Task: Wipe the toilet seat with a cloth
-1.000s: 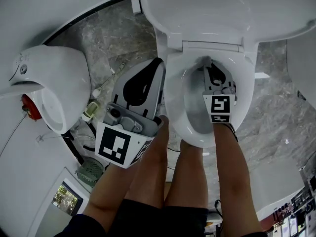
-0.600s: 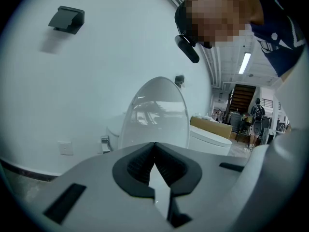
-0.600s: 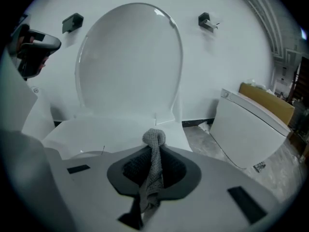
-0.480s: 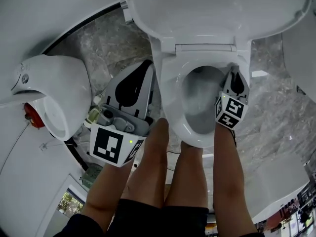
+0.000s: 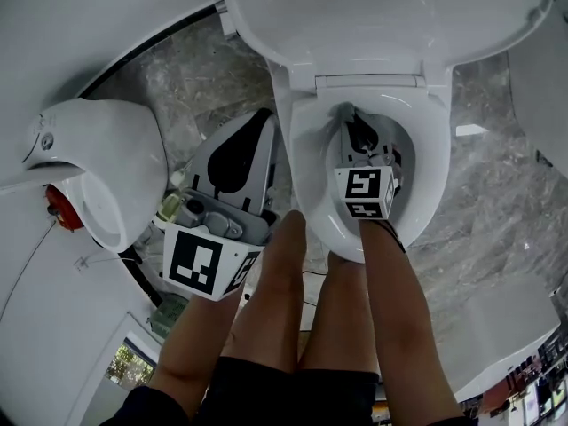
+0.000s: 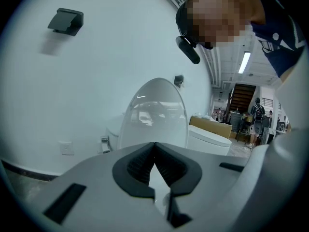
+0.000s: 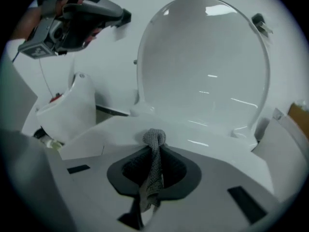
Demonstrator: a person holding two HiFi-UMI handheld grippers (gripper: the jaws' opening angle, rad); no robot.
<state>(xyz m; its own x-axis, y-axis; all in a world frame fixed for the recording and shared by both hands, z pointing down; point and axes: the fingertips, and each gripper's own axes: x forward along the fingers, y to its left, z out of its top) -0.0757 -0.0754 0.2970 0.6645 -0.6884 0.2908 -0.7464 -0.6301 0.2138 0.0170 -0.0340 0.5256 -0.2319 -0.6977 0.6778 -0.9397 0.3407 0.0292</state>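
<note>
The white toilet seat (image 5: 310, 167) rings the bowl, and the lid (image 5: 390, 16) stands raised behind it. My right gripper (image 5: 350, 114) hangs over the back of the bowl, pointing at the hinge end. It is shut on a grey knitted cloth (image 7: 153, 166), whose tuft pokes out past the fingertips just above the seat's rear (image 7: 193, 132). In the head view the cloth is hidden. My left gripper (image 5: 264, 119) is held over the floor left of the toilet, shut (image 6: 154, 147) with nothing in it.
A second white fixture (image 5: 98, 162) stands at the left with a red part (image 5: 58, 204) beside it. Grey marbled floor (image 5: 186, 78) surrounds the toilet. The person's bare legs (image 5: 293, 309) stand in front of the bowl. Another toilet (image 6: 210, 139) shows farther off.
My right gripper swung from the seat's right rim back to the left, over the middle of the bowl. The left gripper has barely moved.
</note>
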